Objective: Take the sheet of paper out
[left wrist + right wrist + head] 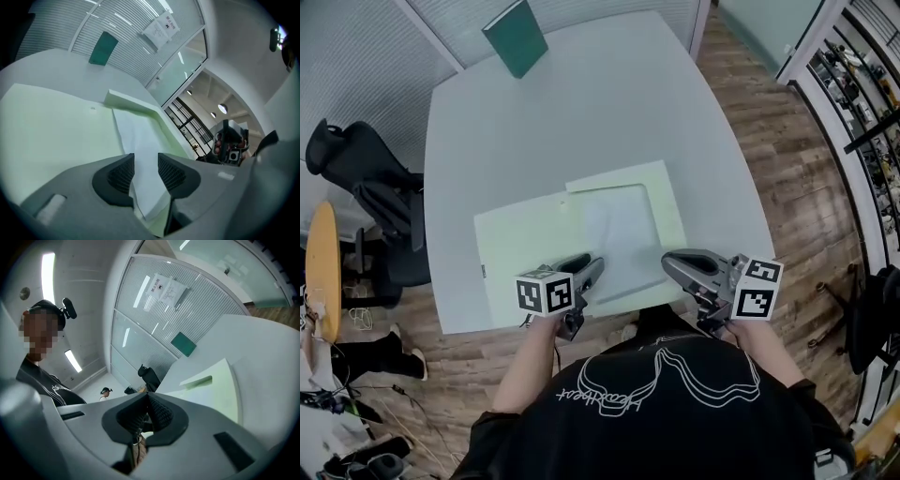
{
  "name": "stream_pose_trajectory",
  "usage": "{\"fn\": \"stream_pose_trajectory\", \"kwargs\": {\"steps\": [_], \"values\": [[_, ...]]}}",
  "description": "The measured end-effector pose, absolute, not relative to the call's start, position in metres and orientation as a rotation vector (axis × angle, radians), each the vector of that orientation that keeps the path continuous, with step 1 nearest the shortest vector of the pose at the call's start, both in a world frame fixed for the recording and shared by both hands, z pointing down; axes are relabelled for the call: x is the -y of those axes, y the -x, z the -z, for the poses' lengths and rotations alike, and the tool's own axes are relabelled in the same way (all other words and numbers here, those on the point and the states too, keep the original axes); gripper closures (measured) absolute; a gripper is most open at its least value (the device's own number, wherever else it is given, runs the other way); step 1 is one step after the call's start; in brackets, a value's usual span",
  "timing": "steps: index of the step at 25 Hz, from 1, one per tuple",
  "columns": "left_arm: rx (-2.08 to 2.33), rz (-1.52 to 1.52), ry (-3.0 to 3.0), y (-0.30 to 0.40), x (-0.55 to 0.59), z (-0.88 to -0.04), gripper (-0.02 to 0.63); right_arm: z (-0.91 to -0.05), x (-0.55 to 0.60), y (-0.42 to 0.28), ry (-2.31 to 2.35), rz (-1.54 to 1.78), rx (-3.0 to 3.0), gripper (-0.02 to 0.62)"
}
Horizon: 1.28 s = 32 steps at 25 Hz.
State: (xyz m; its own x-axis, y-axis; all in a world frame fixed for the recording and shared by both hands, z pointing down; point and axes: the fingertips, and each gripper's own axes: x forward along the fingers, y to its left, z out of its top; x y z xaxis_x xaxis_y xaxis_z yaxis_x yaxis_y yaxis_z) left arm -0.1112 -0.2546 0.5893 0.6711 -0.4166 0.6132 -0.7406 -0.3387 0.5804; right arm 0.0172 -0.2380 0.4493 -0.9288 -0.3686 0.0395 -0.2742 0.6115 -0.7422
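A pale green folder (520, 244) lies open on the white table (581, 122) near its front edge. A white sheet of paper (619, 234) rests on the folder's right half, inside a raised green frame. My left gripper (592, 270) hangs over the sheet's near left edge with its jaws open. In the left gripper view the sheet (138, 136) shows through the gap of the left gripper (146, 164), and the pads do not press on it. My right gripper (667, 262) hovers at the folder's near right corner. Its pads (159, 413) meet, with nothing between them.
A dark green book (516, 36) lies at the table's far edge. A black office chair (366, 173) and a round wooden table (321, 272) stand to the left. Wooden floor runs along the right side. A person (107, 391) stands far back in the room.
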Motion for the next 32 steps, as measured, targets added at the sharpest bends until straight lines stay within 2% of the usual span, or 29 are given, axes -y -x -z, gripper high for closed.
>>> {"fn": "stream_pose_trajectory", "kwargs": {"steps": [17,21,32], "values": [[0.895,-0.52,-1.848,0.111,0.267,-0.631,0.466,-0.456,0.255,-0.026,0.528,1.28,-2.669,0.588],[0.928,-0.55,-1.838,0.115,0.267,-0.636,0.547,-0.46,0.253,-0.026,0.539,1.276,-2.699,0.588],[0.96,-0.547,-1.809,0.122,0.268,-0.637,0.592,-0.464,0.247,-0.025,0.554,1.294,-2.695,0.588]]}}
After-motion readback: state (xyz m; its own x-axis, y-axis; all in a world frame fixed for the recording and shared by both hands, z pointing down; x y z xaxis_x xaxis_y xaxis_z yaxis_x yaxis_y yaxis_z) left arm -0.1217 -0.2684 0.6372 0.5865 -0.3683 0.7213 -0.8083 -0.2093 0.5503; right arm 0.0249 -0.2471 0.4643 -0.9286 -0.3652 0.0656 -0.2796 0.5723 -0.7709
